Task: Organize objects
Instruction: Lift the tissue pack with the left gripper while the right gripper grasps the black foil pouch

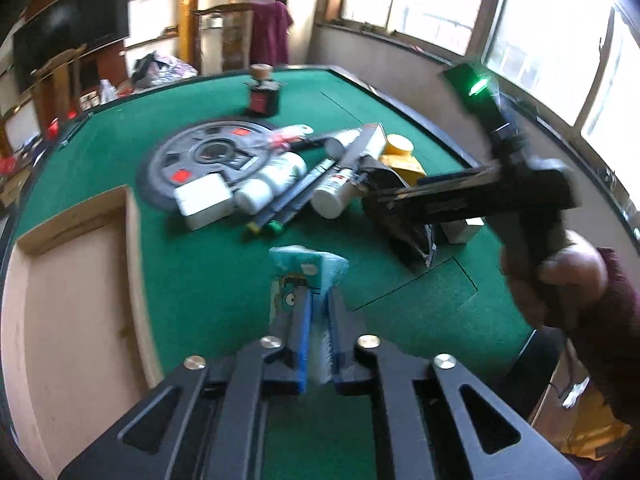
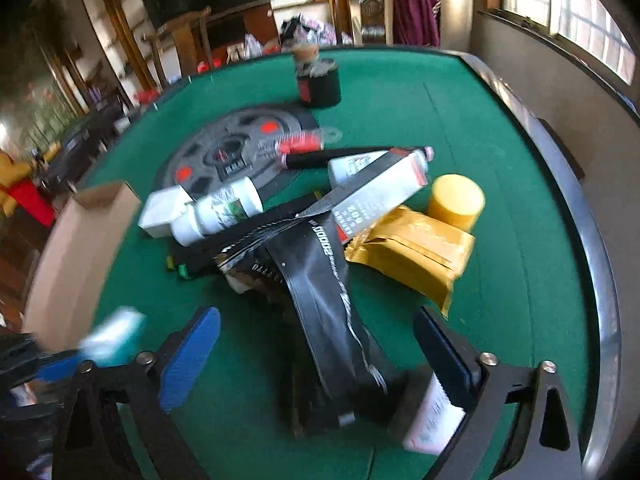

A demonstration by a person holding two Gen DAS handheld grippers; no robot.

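My left gripper (image 1: pixel 318 300) is shut on a small teal packet (image 1: pixel 306 270) with a cartoon print, held above the green table; the packet also shows blurred in the right wrist view (image 2: pixel 114 338). My right gripper (image 2: pixel 320 336) is open over a black foil pouch (image 2: pixel 324 280), with one finger on each side of it. In the left wrist view the right gripper (image 1: pixel 384 204) reaches in from the right onto that pouch (image 1: pixel 400 224). A pile lies behind: white bottles (image 2: pixel 218 210), a white box (image 1: pixel 204 200), a grey carton (image 2: pixel 376 188), gold packets (image 2: pixel 412 250) and a yellow jar (image 2: pixel 456 200).
An open cardboard box (image 1: pixel 76 292) stands at the table's left, also in the right wrist view (image 2: pixel 80 248). A round grey wheel-print mat (image 1: pixel 208 156) lies mid-table. A dark bottle with a cork (image 1: pixel 264 92) stands at the far side. The table's raised rim (image 2: pixel 600 280) runs along the right.
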